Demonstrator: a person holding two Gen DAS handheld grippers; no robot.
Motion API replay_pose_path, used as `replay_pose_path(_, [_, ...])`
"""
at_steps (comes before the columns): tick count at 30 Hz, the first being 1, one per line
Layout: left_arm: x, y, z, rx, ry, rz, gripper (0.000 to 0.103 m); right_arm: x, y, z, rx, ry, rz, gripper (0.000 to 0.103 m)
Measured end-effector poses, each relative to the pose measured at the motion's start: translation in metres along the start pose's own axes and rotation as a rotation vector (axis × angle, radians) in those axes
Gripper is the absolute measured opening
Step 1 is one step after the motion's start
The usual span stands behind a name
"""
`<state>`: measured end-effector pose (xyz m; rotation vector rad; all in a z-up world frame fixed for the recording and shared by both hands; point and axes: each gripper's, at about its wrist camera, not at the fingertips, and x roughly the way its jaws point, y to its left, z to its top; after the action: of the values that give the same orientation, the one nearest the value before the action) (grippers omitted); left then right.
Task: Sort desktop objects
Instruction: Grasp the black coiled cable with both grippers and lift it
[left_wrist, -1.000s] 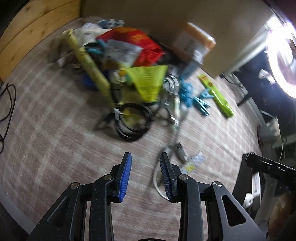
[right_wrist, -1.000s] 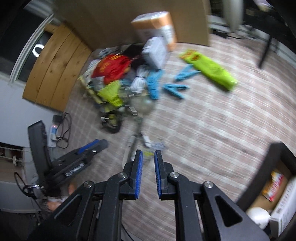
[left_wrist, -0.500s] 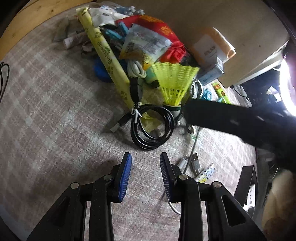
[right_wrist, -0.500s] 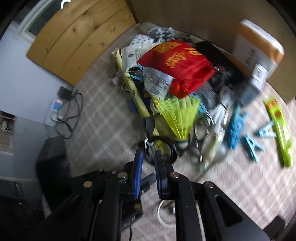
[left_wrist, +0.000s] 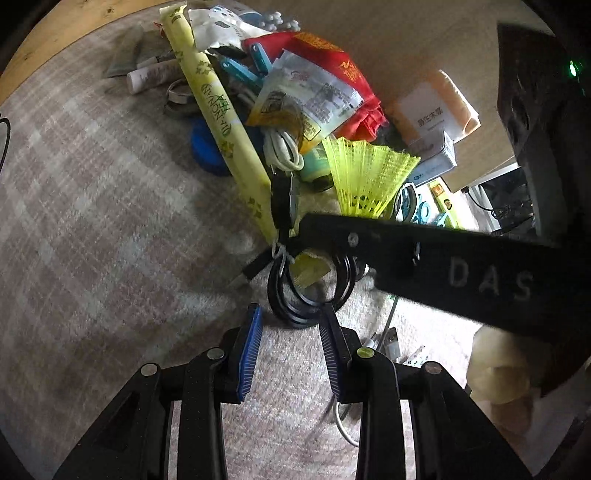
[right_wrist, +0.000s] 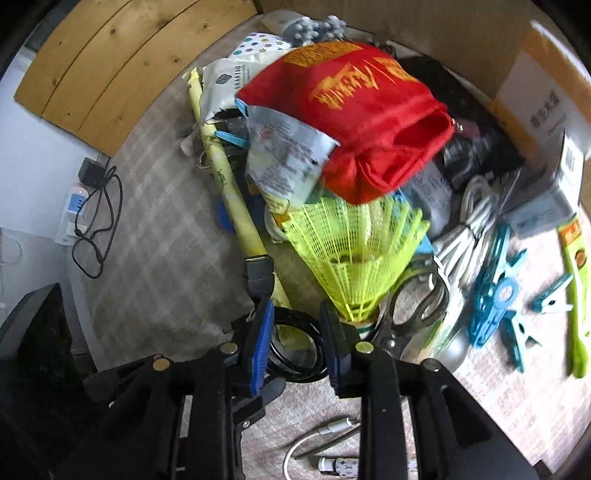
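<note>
Right gripper: the right gripper (right_wrist: 295, 314) is down over the coiled black cable (right_wrist: 295, 347). Its jaws are opening, with part of the coil showing between them and not squeezed.
Left gripper: the left gripper (left_wrist: 291, 321) is half open with nothing in it, just in front of the same cable (left_wrist: 310, 291).
What changed: a second ago the right gripper was narrow and far from the pile. Now its black arm (left_wrist: 443, 266) crosses the left view.
Pile: the yellow shuttlecock (right_wrist: 354, 251) sits just behind the cable, under the red bag (right_wrist: 362, 110). The pile lies near the back edge of the surface.
Surface: a checked grey-brown cloth (left_wrist: 92, 221). Wooden boards (right_wrist: 110, 55) stand behind it.
Writing: "DAS" on the arm, and "TEA" on the long yellow packet (left_wrist: 221, 114).
</note>
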<state>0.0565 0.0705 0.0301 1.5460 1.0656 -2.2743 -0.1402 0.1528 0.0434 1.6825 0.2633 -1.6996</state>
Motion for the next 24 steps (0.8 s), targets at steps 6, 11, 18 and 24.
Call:
replay_pose_path(6, [-0.002,0.0,-0.003,0.011,-0.012,0.002,0.029,0.001,-0.021,-0.022,0.117,0.029,0.093,0.026])
replay_pose_path(11, [-0.003,-0.005,-0.01,0.04,-0.014,0.012,0.028,-0.001,-0.041,-0.044,0.199,0.032,0.187,0.026])
replay_pose_path(18, [-0.001,-0.013,-0.017,0.071,-0.018,0.02,0.02,0.0,-0.034,-0.058,0.152,0.004,0.1,0.025])
replay_pose_path(24, [0.003,-0.024,-0.015,0.077,-0.028,0.026,0.02,-0.01,-0.029,-0.069,0.143,-0.048,0.075,0.015])
